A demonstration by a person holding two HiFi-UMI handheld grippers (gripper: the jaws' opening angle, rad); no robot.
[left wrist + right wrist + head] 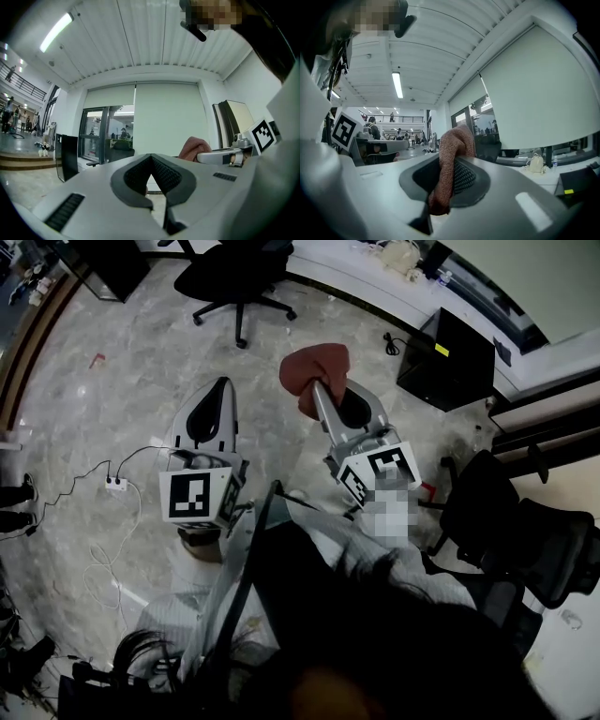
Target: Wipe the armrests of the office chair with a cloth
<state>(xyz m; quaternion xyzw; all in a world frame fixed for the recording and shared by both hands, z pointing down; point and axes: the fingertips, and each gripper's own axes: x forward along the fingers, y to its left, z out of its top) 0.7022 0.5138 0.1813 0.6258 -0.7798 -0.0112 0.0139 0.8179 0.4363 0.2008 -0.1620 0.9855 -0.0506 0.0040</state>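
Observation:
My right gripper (323, 382) is shut on a reddish-brown cloth (316, 371), which bunches past its tips; the same cloth (451, 159) hangs between the pads in the right gripper view. My left gripper (221, 385) is shut with nothing in it, its dark pads (151, 176) meeting. Both grippers are held up in the air and point away from me. A black office chair (234, 273) stands far ahead on the floor. Another black chair (511, 531) with an armrest (452, 484) is close on my right. From the left gripper view the cloth (194, 147) shows at right.
A black cabinet (448, 357) stands by the right wall. A white power strip (116, 486) with a cable lies on the marble floor at left. A white desk (375, 277) runs along the far wall. A person's feet (14, 507) show at the far left.

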